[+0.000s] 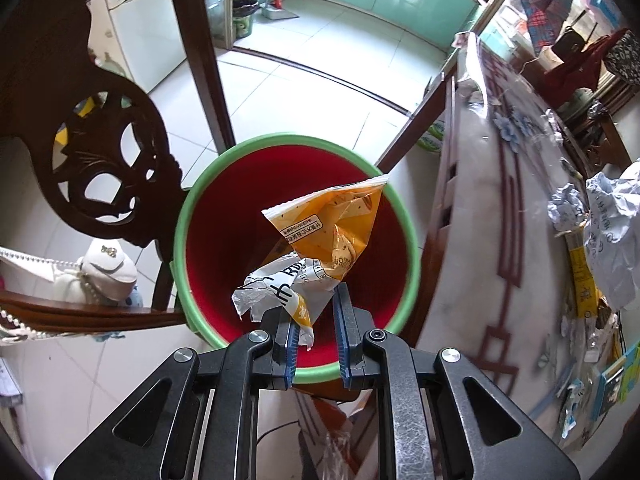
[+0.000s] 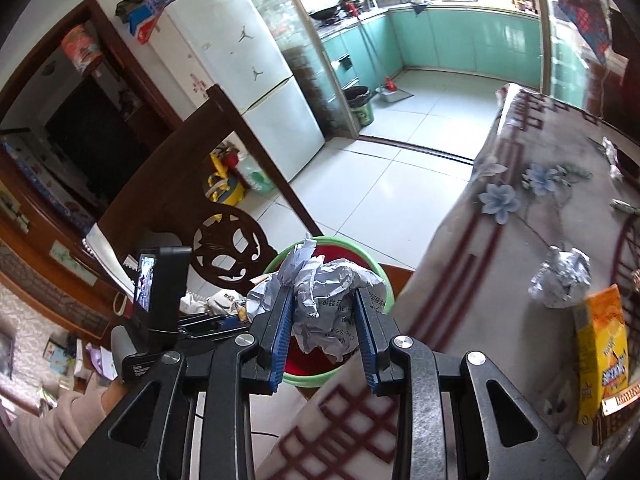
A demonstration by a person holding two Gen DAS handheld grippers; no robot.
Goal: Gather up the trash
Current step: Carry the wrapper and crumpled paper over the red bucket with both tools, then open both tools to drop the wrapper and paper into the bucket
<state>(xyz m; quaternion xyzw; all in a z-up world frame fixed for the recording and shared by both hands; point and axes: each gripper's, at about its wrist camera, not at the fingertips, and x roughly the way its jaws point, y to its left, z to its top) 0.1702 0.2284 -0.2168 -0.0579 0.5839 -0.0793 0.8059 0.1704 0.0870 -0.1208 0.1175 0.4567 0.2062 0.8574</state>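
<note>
My left gripper [image 1: 316, 312] is shut on a crumpled orange and white snack wrapper [image 1: 332, 232], which hangs over the mouth of a red bin with a green rim [image 1: 188, 216]. In the right wrist view my right gripper [image 2: 324, 308] is shut on a crumpled ball of printed white paper [image 2: 320, 296], just in front of the same bin [image 2: 340, 374]. To the left of it the left gripper's body with its small screen [image 2: 160, 292] shows, held by a hand in a pink sleeve [image 2: 60, 420]. More trash lies on the table: a foil ball [image 2: 560, 280] and an orange packet [image 2: 604, 344].
The bin stands on the tiled floor between a dark carved wooden chair [image 1: 100, 168] and the table with a floral plastic cover [image 2: 500, 280]. Crumpled paper [image 1: 612, 232] and small items lie on the table's far side. A fridge [image 2: 256, 80] and kitchen lie beyond.
</note>
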